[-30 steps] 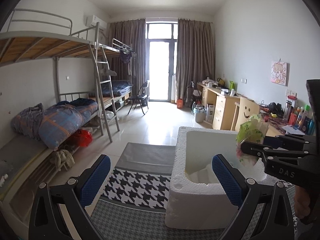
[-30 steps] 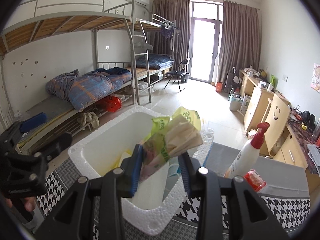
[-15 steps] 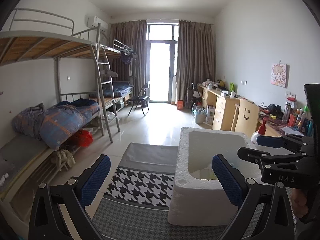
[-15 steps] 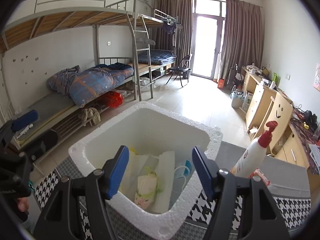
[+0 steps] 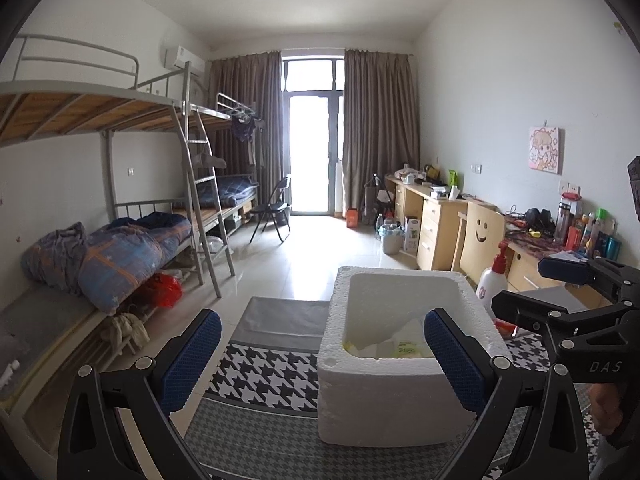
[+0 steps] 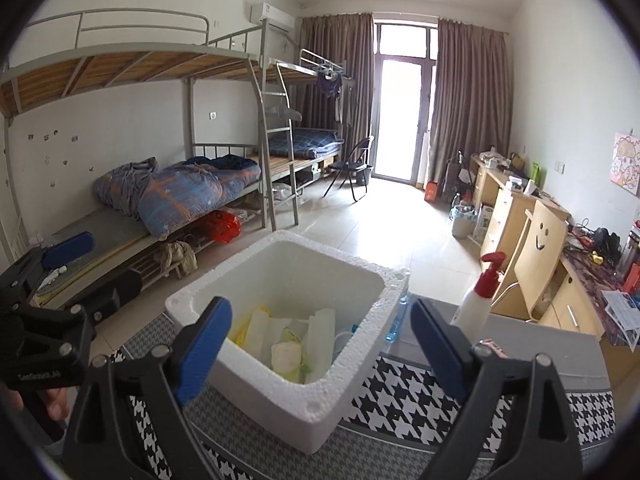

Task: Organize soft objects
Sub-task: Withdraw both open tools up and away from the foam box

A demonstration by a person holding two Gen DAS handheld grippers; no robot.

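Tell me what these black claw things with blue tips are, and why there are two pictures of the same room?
They are two grabbers, and a person holds one in each hand. Each grabber carries a small camera that looks out along its fingers, so one picture comes from each. The left grabber is open and holds nothing. The right grabber has just been opening its jaws, and nothing is between them now. Both point at a white foam box standing on a black-and-white checked cloth. Inside the box lie soft packets. Beside the box stands a white spray bottle with a red top. Each picture also shows the other grabber at its edge.
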